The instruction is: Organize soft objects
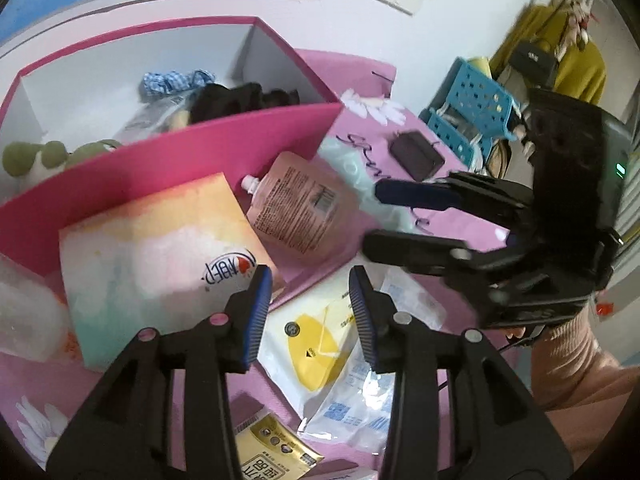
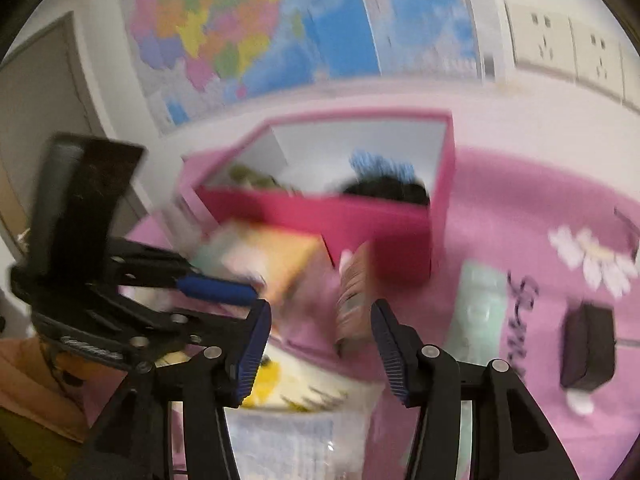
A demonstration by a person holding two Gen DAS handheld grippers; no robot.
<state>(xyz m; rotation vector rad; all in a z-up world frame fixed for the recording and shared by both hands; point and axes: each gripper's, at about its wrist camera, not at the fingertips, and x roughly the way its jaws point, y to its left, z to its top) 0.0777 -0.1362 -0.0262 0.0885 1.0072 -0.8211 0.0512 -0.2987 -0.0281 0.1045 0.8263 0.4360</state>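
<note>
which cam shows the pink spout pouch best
The left wrist view: the pink spout pouch lies sharp there, with its white cap, printed text and barcode all visible beside the pink box. In the right wrist view it is motion-blurred and seen nearly edge-on.

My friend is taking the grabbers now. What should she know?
Left gripper: open, holding nothing, hanging over the white and yellow packet.
Right gripper: open, empty too, near the peach spout pouch.
Pink box: already holds a blue checked cloth, something black and soft, and green round things.
Still out on the pink tablecloth: the pastel tissue pack leaning on the box front, the spout pouch, a mint green pack, the yellow packet, clear blue-printed bags and a gold packet.
Left to do: put those in the box.
</note>
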